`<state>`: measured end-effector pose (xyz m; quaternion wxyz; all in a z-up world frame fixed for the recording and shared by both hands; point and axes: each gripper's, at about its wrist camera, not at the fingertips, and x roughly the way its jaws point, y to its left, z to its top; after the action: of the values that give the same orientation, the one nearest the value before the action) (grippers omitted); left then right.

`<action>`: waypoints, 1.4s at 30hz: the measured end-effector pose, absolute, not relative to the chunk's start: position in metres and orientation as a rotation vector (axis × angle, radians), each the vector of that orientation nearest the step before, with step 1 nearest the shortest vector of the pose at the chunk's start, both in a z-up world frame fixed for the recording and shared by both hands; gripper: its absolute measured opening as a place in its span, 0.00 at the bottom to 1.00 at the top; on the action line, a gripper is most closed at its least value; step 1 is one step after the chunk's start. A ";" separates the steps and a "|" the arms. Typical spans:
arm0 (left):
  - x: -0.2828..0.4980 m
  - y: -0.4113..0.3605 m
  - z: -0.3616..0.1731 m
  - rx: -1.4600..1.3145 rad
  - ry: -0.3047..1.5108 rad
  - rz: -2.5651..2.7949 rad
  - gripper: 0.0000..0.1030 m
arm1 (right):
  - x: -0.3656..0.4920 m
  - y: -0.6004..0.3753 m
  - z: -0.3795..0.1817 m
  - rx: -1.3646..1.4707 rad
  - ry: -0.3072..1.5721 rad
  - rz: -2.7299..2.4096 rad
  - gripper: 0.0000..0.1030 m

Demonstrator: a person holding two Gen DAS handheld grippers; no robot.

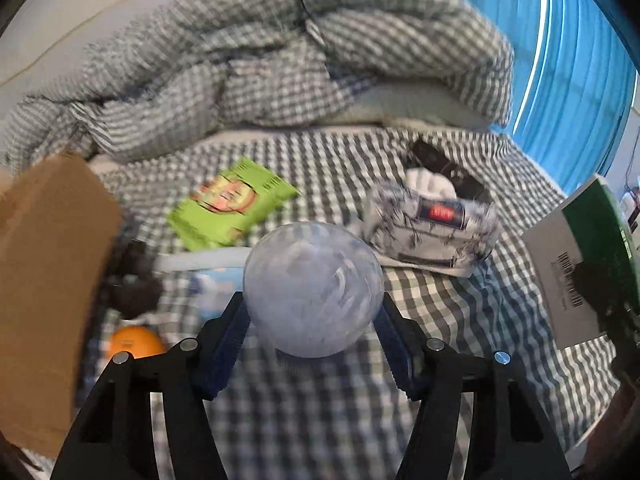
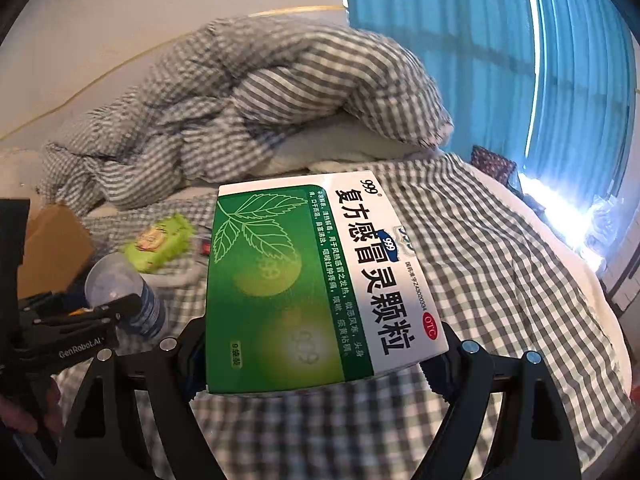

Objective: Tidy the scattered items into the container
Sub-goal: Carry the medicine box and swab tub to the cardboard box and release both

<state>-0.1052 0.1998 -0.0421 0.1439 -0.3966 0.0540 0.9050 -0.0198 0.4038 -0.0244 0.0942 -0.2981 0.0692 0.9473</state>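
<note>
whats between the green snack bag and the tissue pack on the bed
In the left wrist view, only bare checked sheet lies between the green snack bag and the tissue pack; the held bottle sits nearer the camera.

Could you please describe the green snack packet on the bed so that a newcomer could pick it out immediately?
Start at the rumpled checked duvet heaped at the far end of the checked bed sheet. Just in front of it, right of the brown cardboard box, the green snack packet lies flat on the sheet. It is the only lime-green thing there, with a round red-and-yellow emblem on its face.
</note>
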 end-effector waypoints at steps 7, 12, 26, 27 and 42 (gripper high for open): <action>-0.073 0.150 -0.003 -1.057 0.140 2.661 0.62 | 0.004 0.347 0.006 -0.835 0.162 2.913 0.81; -0.056 0.105 0.029 -0.976 0.082 2.730 0.62 | 0.014 0.300 0.027 -0.809 0.072 2.982 0.81; -0.086 -0.063 0.078 -0.983 0.049 2.949 0.62 | -0.054 0.102 0.066 -0.844 -0.176 3.266 0.80; -0.092 -0.074 0.074 -1.004 0.046 2.959 0.62 | -0.064 0.087 0.064 -0.858 -0.203 3.271 0.80; -0.143 -0.160 -0.003 -1.302 0.018 2.987 0.71 | -0.159 -0.019 0.012 -1.058 -0.401 3.223 0.95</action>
<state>-0.1428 -0.1603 -0.0033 -0.0583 -0.3990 0.0056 0.9151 -0.1589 -0.0186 0.0123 -0.1365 -0.3068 -0.1163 0.9347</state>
